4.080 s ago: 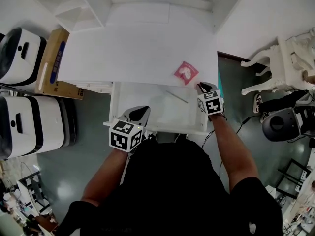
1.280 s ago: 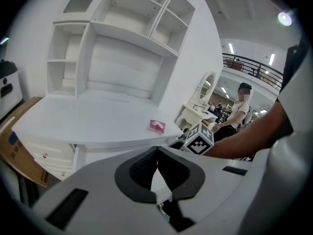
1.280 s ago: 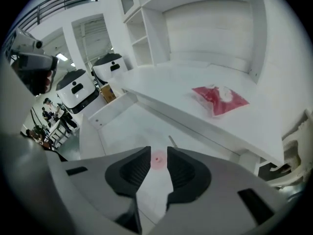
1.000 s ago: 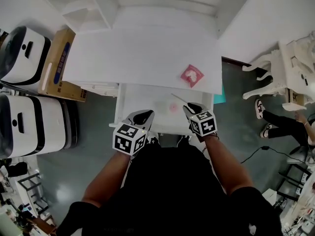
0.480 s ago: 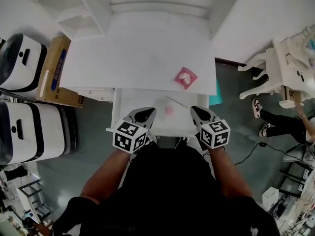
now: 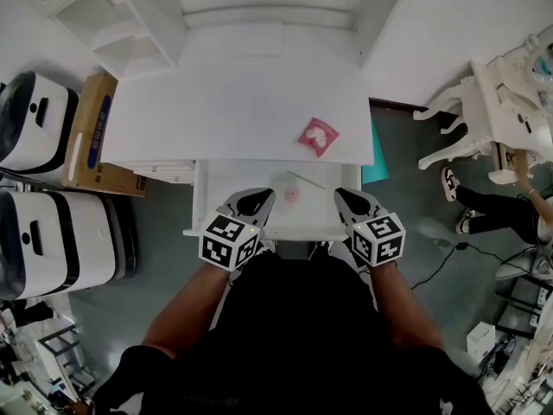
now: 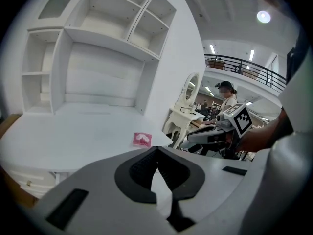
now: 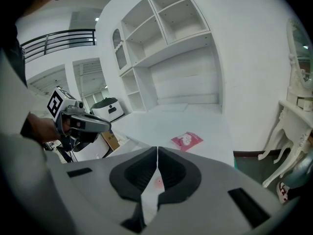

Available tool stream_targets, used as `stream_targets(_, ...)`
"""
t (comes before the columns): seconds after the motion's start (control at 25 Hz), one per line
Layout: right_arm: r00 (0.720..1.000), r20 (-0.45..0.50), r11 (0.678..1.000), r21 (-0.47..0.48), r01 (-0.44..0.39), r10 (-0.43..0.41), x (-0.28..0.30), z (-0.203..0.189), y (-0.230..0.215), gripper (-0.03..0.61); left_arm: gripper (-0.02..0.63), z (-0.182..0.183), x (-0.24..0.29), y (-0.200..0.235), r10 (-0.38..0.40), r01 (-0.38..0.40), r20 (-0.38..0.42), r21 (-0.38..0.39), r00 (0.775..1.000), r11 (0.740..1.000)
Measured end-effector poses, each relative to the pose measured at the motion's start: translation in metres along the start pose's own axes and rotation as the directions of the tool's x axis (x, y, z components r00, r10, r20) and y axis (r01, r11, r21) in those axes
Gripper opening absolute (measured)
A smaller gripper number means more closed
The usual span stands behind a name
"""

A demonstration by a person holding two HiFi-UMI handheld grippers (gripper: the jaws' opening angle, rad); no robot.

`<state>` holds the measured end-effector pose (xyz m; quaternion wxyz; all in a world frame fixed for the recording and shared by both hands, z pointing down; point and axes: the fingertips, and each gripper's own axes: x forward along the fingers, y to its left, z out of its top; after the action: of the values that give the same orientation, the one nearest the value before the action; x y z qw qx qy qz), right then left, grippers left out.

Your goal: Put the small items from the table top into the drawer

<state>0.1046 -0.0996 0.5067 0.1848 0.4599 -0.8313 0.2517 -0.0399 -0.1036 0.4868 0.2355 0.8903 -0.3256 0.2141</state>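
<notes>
A pink packet point(image 6: 316, 137) lies near the right front edge of the white table top point(image 6: 233, 102). Below that edge the white drawer point(image 6: 207, 206) stands open. Inside it lie a small round pink item point(image 6: 292, 194) and a thin pale stick point(image 6: 302, 181). My left gripper point(image 6: 257, 199) and right gripper point(image 6: 346, 199) hover over the drawer's front edge, both shut and empty. The left gripper view shows the packet point(image 7: 142, 139) beyond the closed jaws, with the right gripper point(image 7: 215, 133) off to the side. In the right gripper view the packet point(image 8: 186, 140) lies ahead.
Two white machines point(image 6: 43, 223) and a cardboard box point(image 6: 91, 132) stand on the floor to the left. A white shelf unit point(image 6: 130, 15) rises behind the table. To the right are a white ornate chair point(image 6: 484, 111) and a person's shoes point(image 6: 454, 184).
The right gripper has drawn back from the table's edge by the packet to the drawer's front. A small pink item now lies in the drawer. The left gripper has barely moved.
</notes>
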Motion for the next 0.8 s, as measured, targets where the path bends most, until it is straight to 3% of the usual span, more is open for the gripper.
stream_targets(0.16, 1.000, -0.001, 0.999, 0.040, -0.015, 0.015, 0.0012, -0.0011, -0.0005, 0.032, 0.009, 0.0014, 0.0031, -0.0017, -0.012, 0.012, -0.004, 0.003, 1.000, 1.000)
stream_targets(0.52, 1.000, -0.011, 0.999, 0.037, 0.004, -0.003, 0.0036, -0.0076, -0.0055, 0.032, 0.009, -0.0032, 0.0072, -0.0060, 0.003, -0.002, -0.026, 0.034, 1.000, 0.999)
stream_targets(0.8, 1.000, -0.017, 0.999, 0.035, 0.001, 0.000, 0.0072, -0.0070, -0.0060, 0.032, 0.009, -0.0027, 0.0073, 0.0025, 0.016, -0.016, -0.025, -0.022, 1.000, 1.000)
